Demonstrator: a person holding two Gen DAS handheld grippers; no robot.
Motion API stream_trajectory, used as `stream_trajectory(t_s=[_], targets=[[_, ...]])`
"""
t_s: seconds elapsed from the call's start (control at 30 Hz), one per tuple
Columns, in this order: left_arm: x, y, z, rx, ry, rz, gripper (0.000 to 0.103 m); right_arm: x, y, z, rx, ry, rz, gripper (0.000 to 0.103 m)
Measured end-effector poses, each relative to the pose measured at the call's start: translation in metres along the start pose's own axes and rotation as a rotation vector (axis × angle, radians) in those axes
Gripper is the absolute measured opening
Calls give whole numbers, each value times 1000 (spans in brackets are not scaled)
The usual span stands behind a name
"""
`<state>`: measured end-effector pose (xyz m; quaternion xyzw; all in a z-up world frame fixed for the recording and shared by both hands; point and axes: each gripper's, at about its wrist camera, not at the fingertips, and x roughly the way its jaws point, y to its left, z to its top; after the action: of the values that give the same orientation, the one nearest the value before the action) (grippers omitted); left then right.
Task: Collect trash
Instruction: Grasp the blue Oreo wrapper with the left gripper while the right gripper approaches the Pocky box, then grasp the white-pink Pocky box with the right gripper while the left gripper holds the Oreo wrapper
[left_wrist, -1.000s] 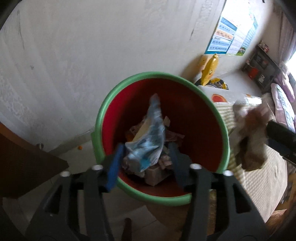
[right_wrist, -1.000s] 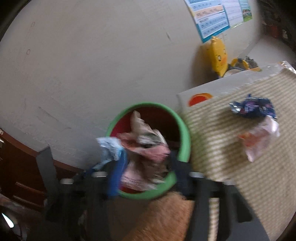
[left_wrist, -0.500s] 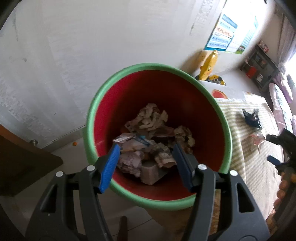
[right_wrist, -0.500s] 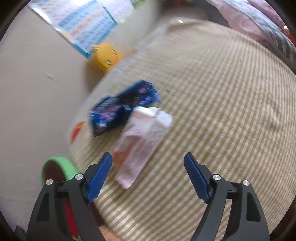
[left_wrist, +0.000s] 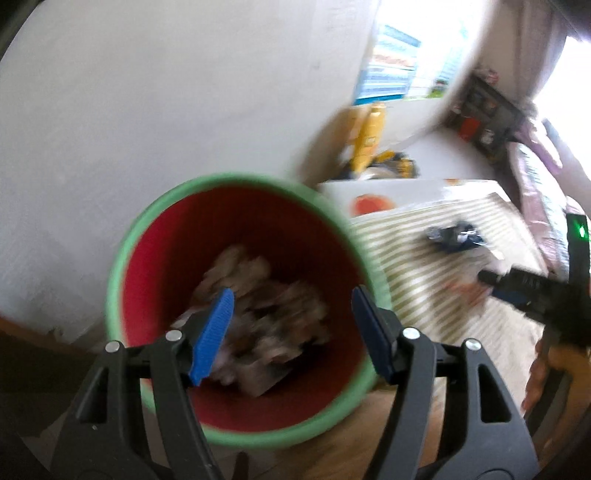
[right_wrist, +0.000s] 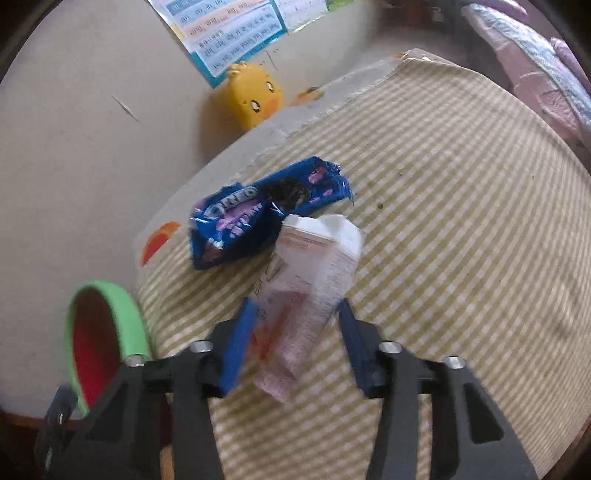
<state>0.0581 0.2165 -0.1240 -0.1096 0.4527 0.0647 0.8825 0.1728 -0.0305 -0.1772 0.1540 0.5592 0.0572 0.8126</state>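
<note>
Checked table (right_wrist: 461, 221) carries the remaining litter; bin (left_wrist: 236, 306) waits beside it. Right fingers (right_wrist: 242, 347), just closing, straddle the clear wrapper (right_wrist: 306, 295) to lift it, Oreo packet (right_wrist: 258, 210) alongside. Left fingers (left_wrist: 214, 332) hang released over the bin.

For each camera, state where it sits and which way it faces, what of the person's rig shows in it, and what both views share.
Left wrist: on the left gripper, looking steeply down into the red bin of crumpled trash; own open fingers, plus the right gripper and a hand at right.
Right wrist: on the right gripper, looking down at the striped tablecloth; its jaws, just closing, flank the clear wrapper.
Shared: bin, tablecloth, blue Oreo wrapper, yellow duck toy.
</note>
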Motion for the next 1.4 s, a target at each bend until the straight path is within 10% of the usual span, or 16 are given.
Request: stream_trajectory(t_s=[0.03,0.27,0.43,0.63,0.83,0.9,1.4], targets=[[4,-16,7,41,3,-25,64,-9,-8,-3,-5,24,17,0],[39,-115,40,309,-33,-131,73,-61,-80,-41,41,79,30,4],[94,-181,55,533,27,-70,77,-70,-113,-52,154,69,71,16],[150,-208,64,466,212,-75,69,-79,-118,-45,165,37,164,28],[153,-206,57,354,283,-142,31,-92,-111,-46,129,18,214,34],[143,-207,54,357,277,-143,15,-93,-111,-48,134,27,231,34],[-15,-83,7,91,-25,-181,14,-58,-40,-32,-40,-11,126,62]])
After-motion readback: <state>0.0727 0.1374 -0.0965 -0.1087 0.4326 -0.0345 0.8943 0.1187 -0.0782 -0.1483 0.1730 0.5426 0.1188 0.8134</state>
